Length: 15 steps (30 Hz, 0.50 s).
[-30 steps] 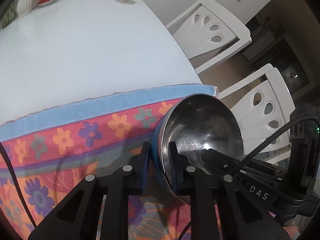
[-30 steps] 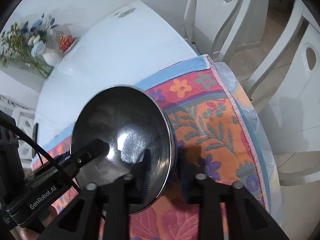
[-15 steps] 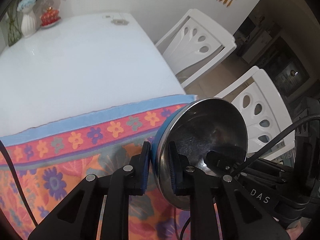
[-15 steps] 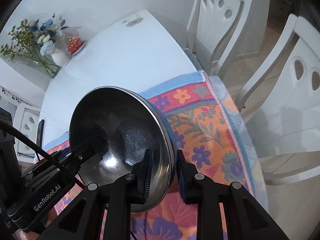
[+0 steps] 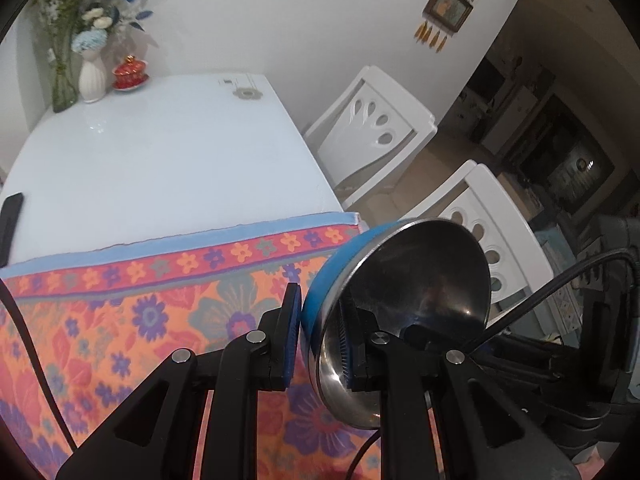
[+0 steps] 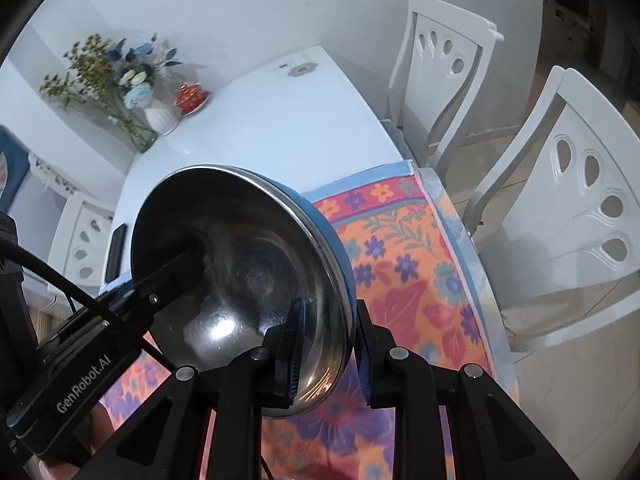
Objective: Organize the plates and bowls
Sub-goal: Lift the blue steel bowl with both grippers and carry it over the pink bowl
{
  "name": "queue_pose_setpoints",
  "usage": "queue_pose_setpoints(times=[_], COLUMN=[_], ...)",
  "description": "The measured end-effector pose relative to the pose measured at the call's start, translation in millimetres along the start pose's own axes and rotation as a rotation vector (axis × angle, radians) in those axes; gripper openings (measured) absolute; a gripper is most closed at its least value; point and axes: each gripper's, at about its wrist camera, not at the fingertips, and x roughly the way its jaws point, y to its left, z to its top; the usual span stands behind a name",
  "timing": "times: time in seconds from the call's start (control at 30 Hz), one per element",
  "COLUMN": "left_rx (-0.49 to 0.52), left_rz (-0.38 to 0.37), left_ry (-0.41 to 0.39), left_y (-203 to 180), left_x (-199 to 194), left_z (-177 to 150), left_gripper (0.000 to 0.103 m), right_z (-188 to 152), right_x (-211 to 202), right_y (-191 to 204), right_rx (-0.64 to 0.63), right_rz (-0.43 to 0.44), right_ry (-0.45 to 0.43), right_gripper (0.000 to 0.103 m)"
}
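- A steel bowl [image 5: 416, 300] with a blue outer wall is held in the air above the floral cloth [image 5: 132, 312], tilted nearly on edge, its shiny inside facing the right side of the left wrist view.
- The left gripper [image 5: 318, 340] is clamped on the bowl's rim at about 7 o'clock of the bowl: one blue pad presses the blue outside, the other sits against the polished inside.
- The right gripper [image 6: 328, 344] pinches the same bowl [image 6: 240, 280] at roughly 5 o'clock of its rim in the right wrist view, one pad inside, one outside.
- In each view the other gripper's finger reaches into the bowl's hollow; where exactly it touches is hard to make out in the reflections.
- The cloth covers the near end of a white table [image 5: 160, 152].
- At the table's far end, around 11 o'clock, stand a white vase [image 5: 93, 80] with flowers and a red lidded dish [image 5: 130, 74].
- Two white chairs [image 6: 444, 76] stand at 1 to 3 o'clock beside the table.
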Motion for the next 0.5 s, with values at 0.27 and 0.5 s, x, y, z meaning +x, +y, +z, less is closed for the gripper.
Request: queue_pose_setpoints(times=[0.27, 0.5], left_rx=[-0.035, -0.035], left_rz=[0.005, 0.024], left_ry=[-0.024, 0.01], left_y=[-4.0, -10.0], left_x=[-45.3, -66.6], left_z=[-36.0, -76.5], left_gripper=[0.014, 0.014], right_z=[-42.1, -84.7], right_x=[-33.6, -48.2], right_y=[15.2, 14.7], right_rx=[-0.012, 0.016], right_rz=[0.027, 0.053], right_ry=[0.02, 0.075], right_gripper=[0.023, 0.023])
